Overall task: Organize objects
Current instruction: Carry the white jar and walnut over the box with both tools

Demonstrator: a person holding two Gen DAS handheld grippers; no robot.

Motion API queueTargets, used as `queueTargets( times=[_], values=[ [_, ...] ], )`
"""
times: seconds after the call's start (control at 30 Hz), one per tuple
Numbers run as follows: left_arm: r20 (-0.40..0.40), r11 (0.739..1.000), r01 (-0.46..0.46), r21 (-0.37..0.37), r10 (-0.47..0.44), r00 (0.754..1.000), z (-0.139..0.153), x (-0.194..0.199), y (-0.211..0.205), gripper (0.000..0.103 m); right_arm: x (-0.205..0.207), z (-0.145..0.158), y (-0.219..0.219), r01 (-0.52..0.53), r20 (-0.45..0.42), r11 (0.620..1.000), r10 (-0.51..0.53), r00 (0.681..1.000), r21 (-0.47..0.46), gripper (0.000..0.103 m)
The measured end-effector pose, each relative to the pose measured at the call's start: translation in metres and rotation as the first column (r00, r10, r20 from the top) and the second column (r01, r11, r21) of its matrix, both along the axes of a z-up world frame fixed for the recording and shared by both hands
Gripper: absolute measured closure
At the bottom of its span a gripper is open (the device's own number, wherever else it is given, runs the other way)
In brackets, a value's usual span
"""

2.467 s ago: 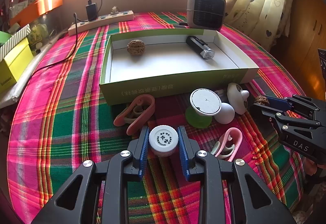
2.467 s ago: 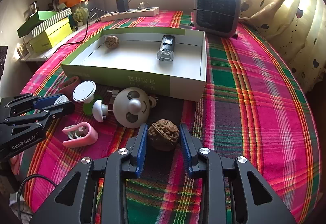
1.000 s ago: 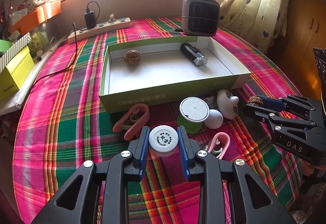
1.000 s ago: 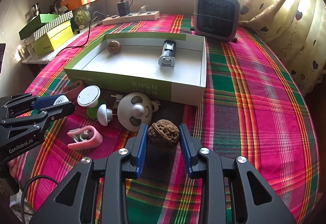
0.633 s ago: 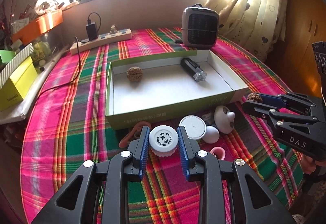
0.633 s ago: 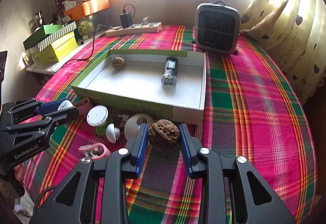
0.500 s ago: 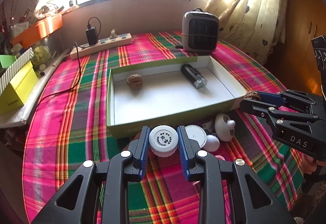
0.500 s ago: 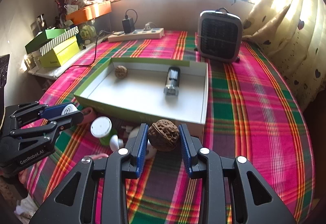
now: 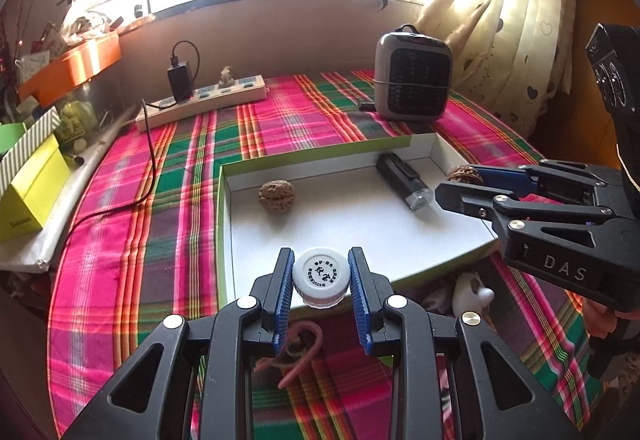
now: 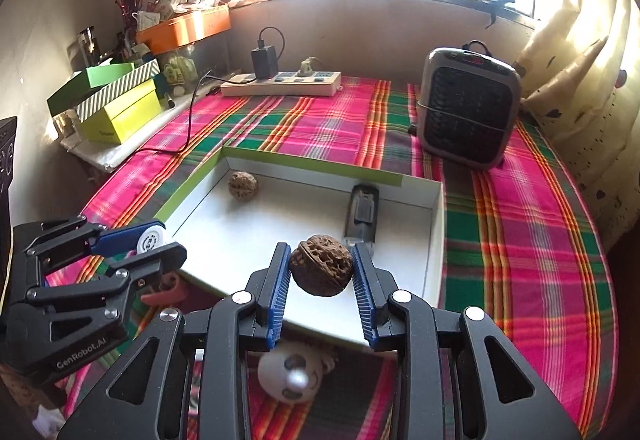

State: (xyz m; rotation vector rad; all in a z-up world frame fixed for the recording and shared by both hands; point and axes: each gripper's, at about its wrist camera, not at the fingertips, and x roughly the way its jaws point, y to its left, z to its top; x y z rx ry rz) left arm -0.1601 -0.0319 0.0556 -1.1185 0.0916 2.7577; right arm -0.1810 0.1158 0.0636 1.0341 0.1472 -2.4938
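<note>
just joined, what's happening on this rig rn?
A person is sorting clutter into the green-edged box. The left gripper is shut on a small white-capped jar, the right gripper on a walnut, both held over the box's near edge. Another walnut and a black flashlight already lie inside.

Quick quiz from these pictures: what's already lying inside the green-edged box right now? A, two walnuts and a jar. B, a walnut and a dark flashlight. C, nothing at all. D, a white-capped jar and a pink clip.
B: inside the box lie one walnut near the far left corner and a dark flashlight toward the far right; the other walnut and the jar are held in the jaws.
</note>
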Motion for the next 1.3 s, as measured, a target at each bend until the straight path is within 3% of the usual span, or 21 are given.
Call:
queueTargets(
  times=[0.57,1.3],
  values=[
    [0.023,0.999,-0.016,-0.037,0.017,1.0,-0.018,-0.037,-0.005,0.078,-0.074,-0.022,-0.036,-0.07,0.102,0.997,0.067,0.993,0.022,0.071],
    [0.083,0.999,-0.013,-0.046,0.017,0.996,-0.041,-0.058,-0.005,0.078,-0.103,-0.044,-0.062,-0.1,0.165,0.989,0.082,0.983,0.105,0.071]
  ],
)
